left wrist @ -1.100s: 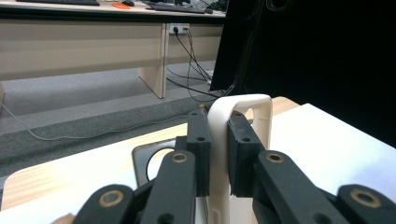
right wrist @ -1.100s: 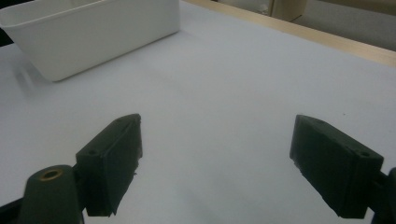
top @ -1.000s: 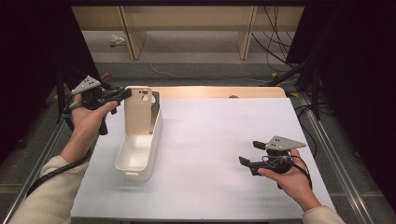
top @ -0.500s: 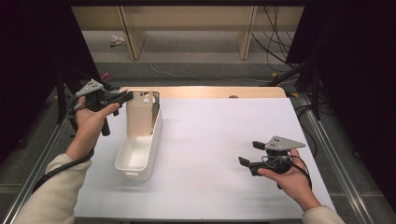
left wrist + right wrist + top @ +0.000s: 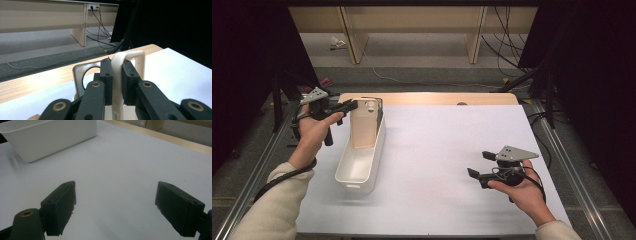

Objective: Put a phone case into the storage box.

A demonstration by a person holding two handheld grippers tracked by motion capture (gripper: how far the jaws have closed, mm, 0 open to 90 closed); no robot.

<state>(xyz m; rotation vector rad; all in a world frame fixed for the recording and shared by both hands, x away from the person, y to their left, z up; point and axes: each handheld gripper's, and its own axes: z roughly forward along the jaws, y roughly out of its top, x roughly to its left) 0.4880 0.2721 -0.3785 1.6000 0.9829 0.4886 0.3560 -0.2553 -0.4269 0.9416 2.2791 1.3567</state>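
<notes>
Between left tool (image 5: 117,85) jaws, beige board (image 5: 117,75)

Cream sleeves (image 5: 267,210); black gripper (image 5: 346,106), grey plate (image 5: 314,94).

Left tongs (image 5: 353,105) dropped lower, sinking the gripped beige board (image 5: 363,125) deeper into the white bin (image 5: 357,172).

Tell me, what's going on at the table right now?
Left gripper clamped on beige board's handle, board upright in white bin. Right gripper open, idle. Nothing blocking.
</notes>
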